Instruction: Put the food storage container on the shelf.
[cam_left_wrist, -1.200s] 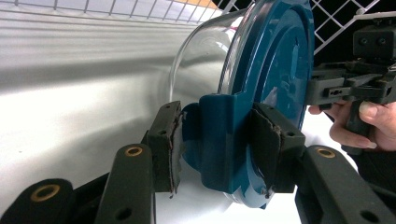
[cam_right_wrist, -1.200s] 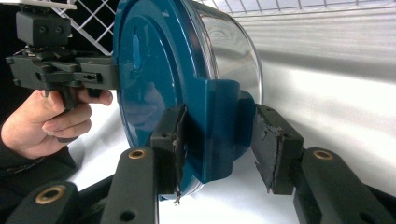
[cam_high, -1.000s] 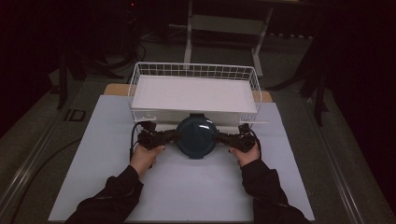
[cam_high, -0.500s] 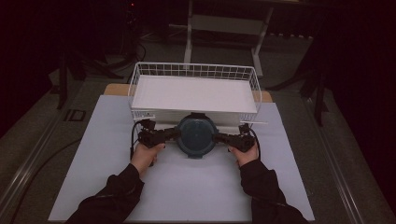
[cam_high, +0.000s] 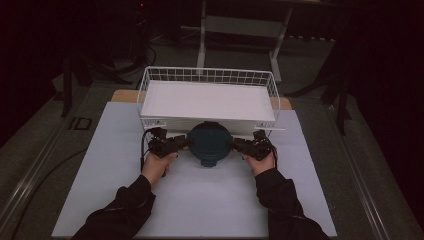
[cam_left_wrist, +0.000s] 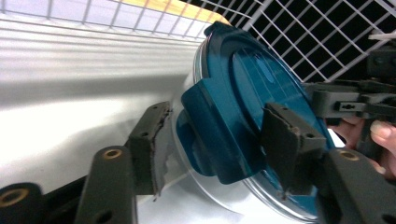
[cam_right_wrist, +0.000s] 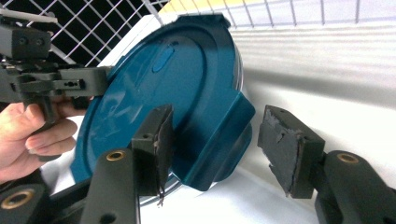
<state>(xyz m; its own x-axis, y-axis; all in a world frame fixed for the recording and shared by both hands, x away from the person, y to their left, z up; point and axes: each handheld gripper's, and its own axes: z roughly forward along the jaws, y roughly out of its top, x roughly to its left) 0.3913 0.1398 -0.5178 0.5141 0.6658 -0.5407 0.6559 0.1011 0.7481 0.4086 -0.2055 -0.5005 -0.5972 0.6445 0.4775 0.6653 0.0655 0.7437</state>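
A round container with a teal lid (cam_high: 208, 144) sits on the white mat just in front of the wire basket (cam_high: 150, 80). My left gripper (cam_high: 184, 144) is at the container's left side. In the left gripper view its jaws (cam_left_wrist: 217, 135) straddle the lid's teal latch flap (cam_left_wrist: 219, 135), with a narrow gap at one pad. My right gripper (cam_high: 233, 145) is at the container's right side. In the right gripper view its jaws (cam_right_wrist: 212, 135) straddle the opposite latch flap (cam_right_wrist: 219, 140). One pad lies against the lid top and the other stands clear of the flap.
The white wire basket holds a white flat board (cam_high: 207, 100) and stands directly behind the container. The white mat (cam_high: 210, 200) stretches toward the person. A metal frame (cam_high: 240, 25) stands beyond the table in the dark.
Almost nothing differs. The container and both grippers have edged very slightly toward the basket.
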